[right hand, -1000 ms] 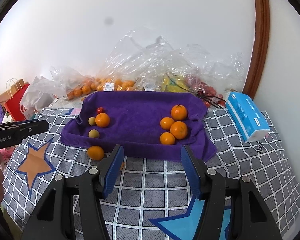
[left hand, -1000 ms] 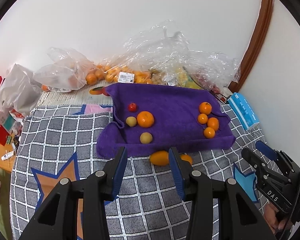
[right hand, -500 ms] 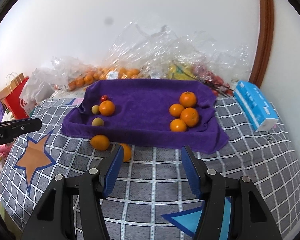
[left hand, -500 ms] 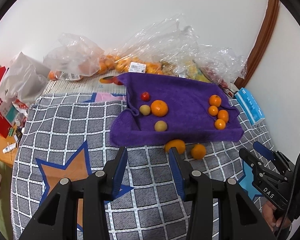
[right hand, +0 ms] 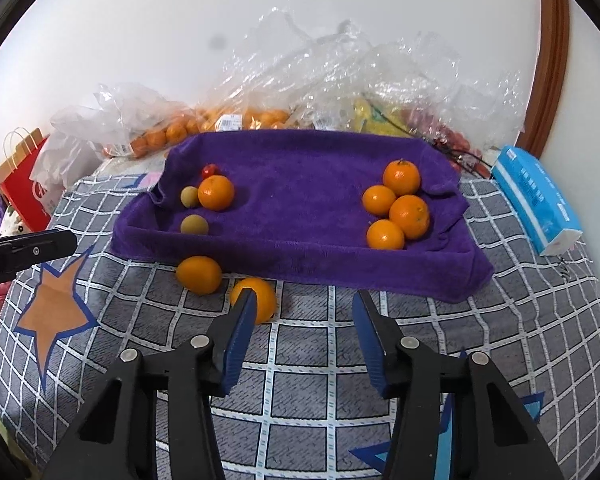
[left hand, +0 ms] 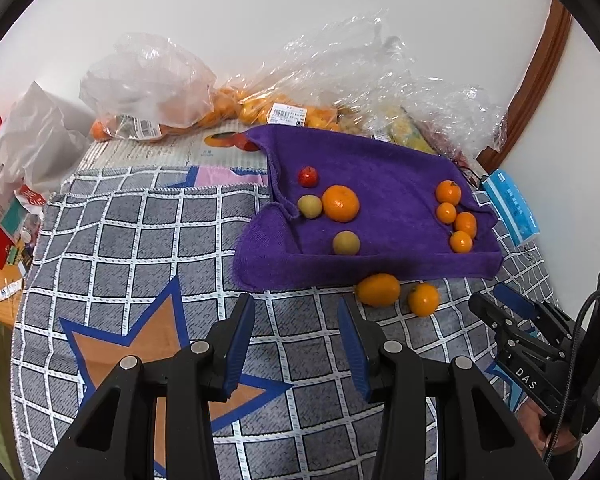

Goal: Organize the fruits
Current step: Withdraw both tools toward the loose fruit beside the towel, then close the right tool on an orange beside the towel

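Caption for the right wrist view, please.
Right gripper, jaws closing on nothing, nears two loose oranges beside the purple towel holding sorted fruit.

left gripper [left hand: 296, 336]: black frame, blue pads, silver screws
right gripper [right hand: 304, 336]: black, blue pads, "DAS" lettering, black cable

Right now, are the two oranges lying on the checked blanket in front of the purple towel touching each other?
Apart. The left wrist view shows a strip of checked blanket between the bigger orange and the smaller orange; the right wrist view shows that gap too.
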